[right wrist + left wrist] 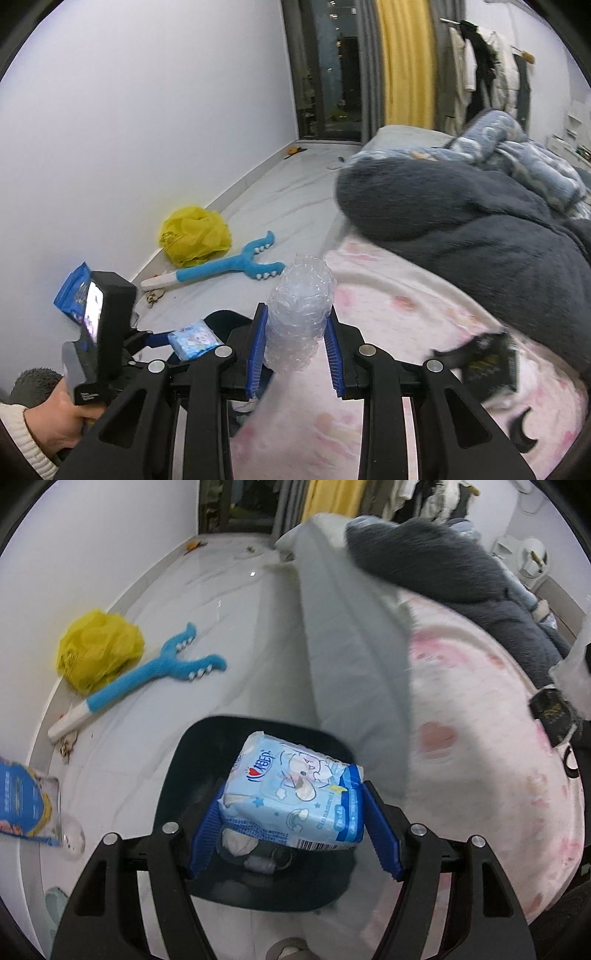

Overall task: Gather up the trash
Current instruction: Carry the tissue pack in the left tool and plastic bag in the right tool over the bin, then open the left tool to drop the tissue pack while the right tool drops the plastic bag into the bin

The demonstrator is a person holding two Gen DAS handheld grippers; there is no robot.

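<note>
My left gripper [293, 797] is shut on a light-blue cartoon-printed tissue pack [295, 794], its blue pads pressing both ends. The pack hangs directly over a dark bin [199, 746] on the white floor, with crumpled scraps inside. In the right wrist view, my right gripper [297, 314] is shut on a wad of clear bubble wrap [299, 295] above the pink blanket. That view also shows the tissue pack [194, 339] and the bin [221, 319] to the left, with a person's hand [55, 424] on the left gripper's handle.
A crumpled yellow plastic bag [99, 650] and a blue plush stick [147, 679] lie by the wall. A blue packet [22, 801] and a clear plastic piece [72, 834] lie at the left. The bed's pink blanket [480, 738] carries a black wrapper [484, 362].
</note>
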